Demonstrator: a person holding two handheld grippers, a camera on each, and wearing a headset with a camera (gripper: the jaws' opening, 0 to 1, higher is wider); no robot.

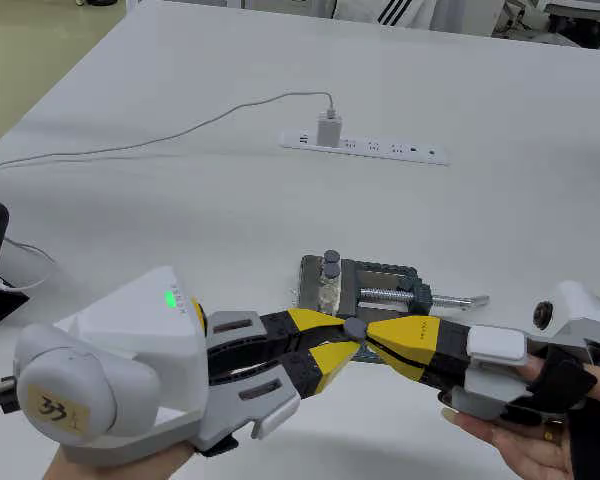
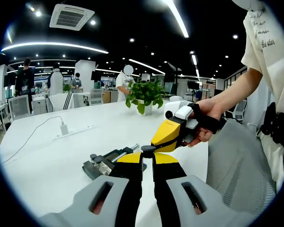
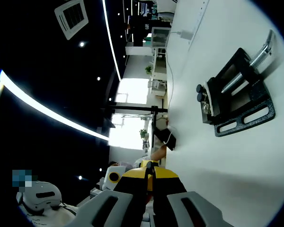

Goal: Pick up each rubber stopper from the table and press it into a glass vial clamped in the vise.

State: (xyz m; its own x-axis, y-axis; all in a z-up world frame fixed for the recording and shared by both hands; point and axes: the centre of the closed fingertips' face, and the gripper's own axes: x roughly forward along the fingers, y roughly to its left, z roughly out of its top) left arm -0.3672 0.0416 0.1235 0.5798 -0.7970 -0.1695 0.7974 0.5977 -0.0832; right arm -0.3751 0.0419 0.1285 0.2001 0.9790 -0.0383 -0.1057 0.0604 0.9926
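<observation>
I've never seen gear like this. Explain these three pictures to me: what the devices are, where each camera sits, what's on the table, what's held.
There is no robot here: a person holds a two-jaw gripper in each hand. The head view comes from a headset camera looking down at the white table. In it the left gripper reaches in from the left and the right gripper from the right. The two round pictures come from cameras riding on the grippers, each looking along its own yellow-tipped jaws. On the table are a black vise clamping glass vials with dark stoppers on, and a power strip with a charger plugged in. Both grippers' tips meet at a small grey rubber stopper; I can't tell which pair grips it.
</observation>
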